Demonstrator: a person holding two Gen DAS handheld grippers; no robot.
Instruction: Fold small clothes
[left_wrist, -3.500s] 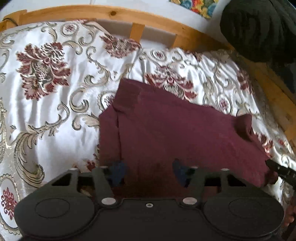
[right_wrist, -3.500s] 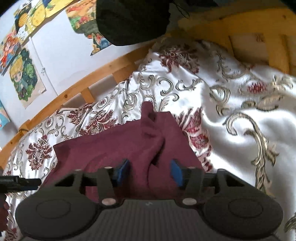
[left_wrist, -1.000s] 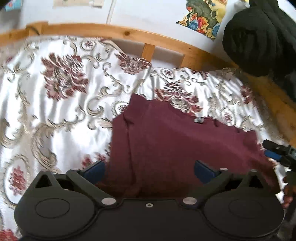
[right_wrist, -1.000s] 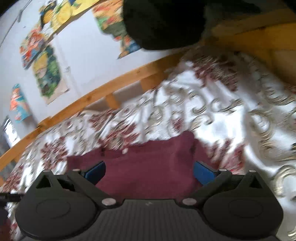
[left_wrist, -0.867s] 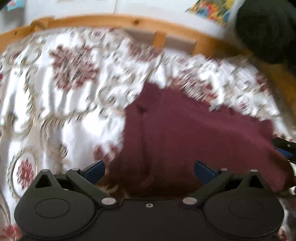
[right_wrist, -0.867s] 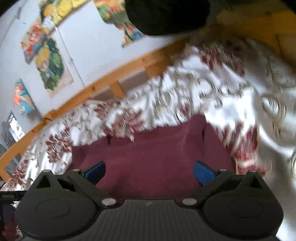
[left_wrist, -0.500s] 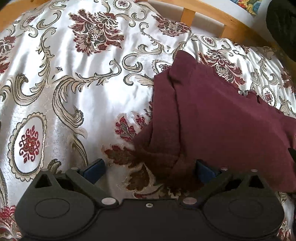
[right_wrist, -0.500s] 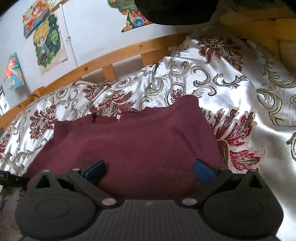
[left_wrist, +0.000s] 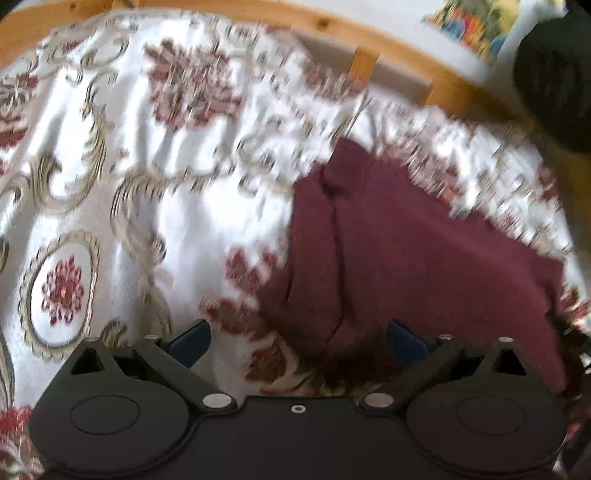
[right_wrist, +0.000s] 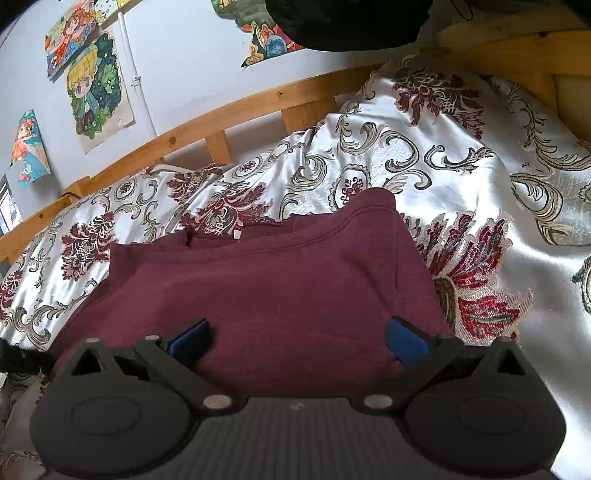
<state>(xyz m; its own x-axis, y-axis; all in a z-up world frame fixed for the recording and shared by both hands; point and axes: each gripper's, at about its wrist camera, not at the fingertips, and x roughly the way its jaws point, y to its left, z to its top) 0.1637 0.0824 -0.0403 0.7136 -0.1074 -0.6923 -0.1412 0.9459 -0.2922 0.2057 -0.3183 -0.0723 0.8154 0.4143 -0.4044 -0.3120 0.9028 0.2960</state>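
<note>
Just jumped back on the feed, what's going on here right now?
A person with a handheld tool in each hand is folding a maroon garment on a floral bedspread. It lies partly folded, roughly rectangular, with one stitched edge toward the wooden bed rail. Both the left tool and the right tool have their jaws wide open over the near edge of the cloth, gripping nothing. The left view is motion-blurred, so finer detail there is unclear.
</note>
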